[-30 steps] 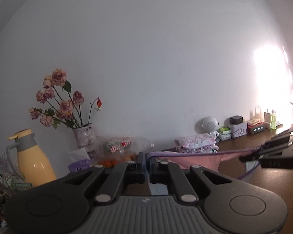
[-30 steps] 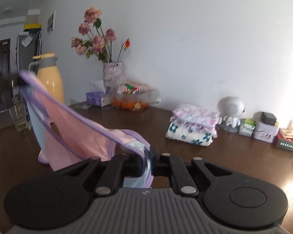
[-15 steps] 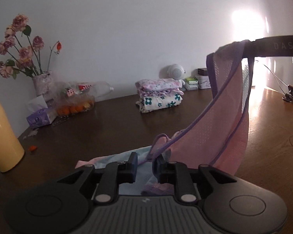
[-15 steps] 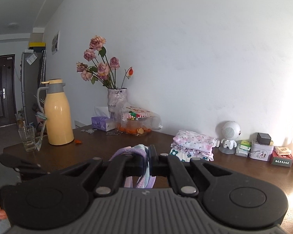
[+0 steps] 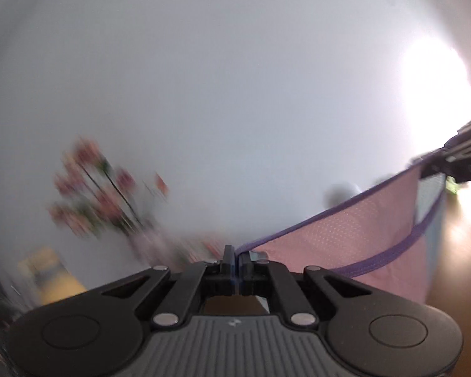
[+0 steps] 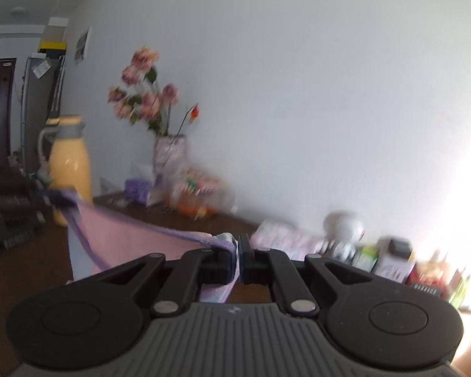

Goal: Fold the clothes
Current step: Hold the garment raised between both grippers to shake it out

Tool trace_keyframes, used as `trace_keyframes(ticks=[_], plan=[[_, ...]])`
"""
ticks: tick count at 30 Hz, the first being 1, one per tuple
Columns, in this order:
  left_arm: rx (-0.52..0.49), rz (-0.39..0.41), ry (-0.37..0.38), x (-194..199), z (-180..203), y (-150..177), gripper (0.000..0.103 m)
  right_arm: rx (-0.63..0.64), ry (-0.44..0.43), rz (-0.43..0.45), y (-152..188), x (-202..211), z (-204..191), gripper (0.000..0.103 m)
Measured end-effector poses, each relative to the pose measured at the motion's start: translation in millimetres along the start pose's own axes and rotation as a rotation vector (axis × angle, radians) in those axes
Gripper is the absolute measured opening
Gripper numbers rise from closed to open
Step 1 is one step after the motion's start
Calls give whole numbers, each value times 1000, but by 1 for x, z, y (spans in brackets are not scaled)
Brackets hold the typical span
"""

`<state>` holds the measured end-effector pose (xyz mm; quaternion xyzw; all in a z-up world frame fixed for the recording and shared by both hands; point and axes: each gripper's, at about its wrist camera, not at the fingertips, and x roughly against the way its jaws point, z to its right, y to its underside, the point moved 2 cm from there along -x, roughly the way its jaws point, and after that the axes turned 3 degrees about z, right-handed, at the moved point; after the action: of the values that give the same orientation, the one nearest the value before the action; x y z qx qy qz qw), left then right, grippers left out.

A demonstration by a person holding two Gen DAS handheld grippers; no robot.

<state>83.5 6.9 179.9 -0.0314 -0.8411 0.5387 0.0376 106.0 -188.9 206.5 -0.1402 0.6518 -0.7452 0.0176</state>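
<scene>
The left gripper (image 5: 237, 262) was pinched tight on one end of the purple-trimmed edge of a pink garment (image 5: 354, 245), its jaws closed on the trim with no gap showing. From there the cloth ran up and to the right, stretched fairly taut in the air, to the right gripper (image 5: 436, 165), which came in from the far right edge of that view and held the other end.

From the right wrist camera the same hold showed the other way round. The right gripper (image 6: 238, 259) was clamped on the purple trim, a short tail of cloth hanging down between its jaws. The garment (image 6: 125, 238) spread away to the left as a pink panel with a paler panel behind it, up to the left gripper (image 6: 58, 199), dark and blurred at the left. The garment hung above the brown desk (image 6: 34, 270); whether its lower edge touched the wood I could not tell.

Along the far wall, on the desk, stood a yellow jug (image 6: 69, 169), a vase (image 6: 169, 154) holding pink roses (image 6: 141, 94), and just right of it a clear bag (image 6: 201, 194) with something orange inside, too blurred to name. Farther right lay a stack of folded floral clothes (image 6: 285, 240), then a small white round gadget (image 6: 345, 226) and a row of small boxes (image 6: 395, 256) near the bright glare at the right. The left view was badly smeared, so only the roses (image 5: 91, 188) and jug (image 5: 47, 273) could be made out there.
</scene>
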Motion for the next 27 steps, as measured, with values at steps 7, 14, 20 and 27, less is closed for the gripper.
trace_keyframes(ticks=[7, 14, 20, 27], plan=[[18, 209, -209, 14, -42, -117, 4, 26, 106, 254, -158, 32, 7, 4], [88, 318, -319, 35, -67, -185, 4, -3, 146, 310, -211, 50, 13, 4], [152, 335, -303, 48, -72, -200, 3, -22, 170, 295, -230, 58, 16, 4], [176, 338, -314, 52, -74, -204, 4, -44, 170, 361, -239, 70, 11, 4]])
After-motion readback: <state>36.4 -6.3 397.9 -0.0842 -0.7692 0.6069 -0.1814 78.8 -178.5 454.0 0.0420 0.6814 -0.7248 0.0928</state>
